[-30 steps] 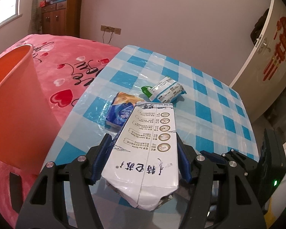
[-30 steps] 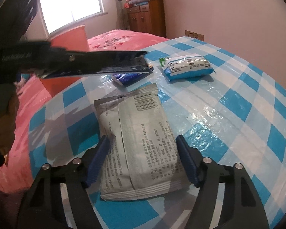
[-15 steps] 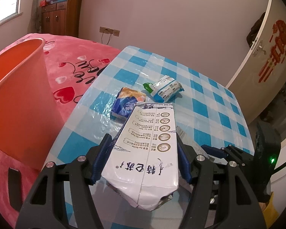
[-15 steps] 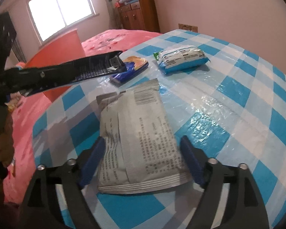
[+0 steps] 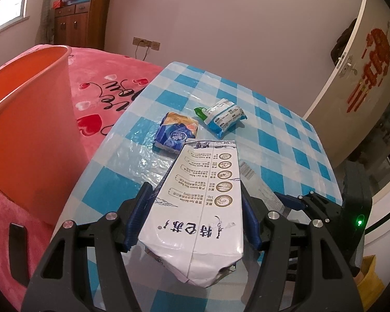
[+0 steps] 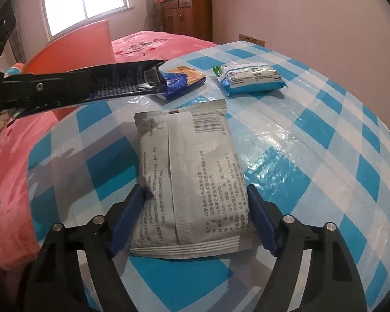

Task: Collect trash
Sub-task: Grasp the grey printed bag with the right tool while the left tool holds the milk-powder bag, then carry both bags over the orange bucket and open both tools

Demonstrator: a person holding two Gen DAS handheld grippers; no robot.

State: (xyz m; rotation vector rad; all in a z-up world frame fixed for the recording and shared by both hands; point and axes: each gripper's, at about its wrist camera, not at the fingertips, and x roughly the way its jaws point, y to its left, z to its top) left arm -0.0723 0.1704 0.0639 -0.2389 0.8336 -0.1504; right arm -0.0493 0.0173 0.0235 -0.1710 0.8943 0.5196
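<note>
My left gripper (image 5: 195, 208) is shut on a white milk carton (image 5: 202, 208) and holds it above the checked table's near left edge. The carton shows dark from the side in the right wrist view (image 6: 122, 83). My right gripper (image 6: 195, 208) has its blue fingers around a grey foil packet (image 6: 189, 176) lying on the table; the left pad touches it. An orange bin (image 5: 26, 135) stands at the left on the pink bed. A blue tissue pack (image 5: 175, 132) and a white-blue wipes pack (image 5: 225, 117) lie further back.
The blue-and-white checked table (image 5: 286, 140) has a glossy cover. A pink bed (image 5: 111, 91) lies to its left. A wooden cabinet (image 5: 80, 20) stands by the far wall, and a white door (image 5: 356, 78) is at the right.
My left gripper has lifted and pulled back with the carton, and the orange bin's rim now shows more. My right gripper has closed in around the foil packet.
</note>
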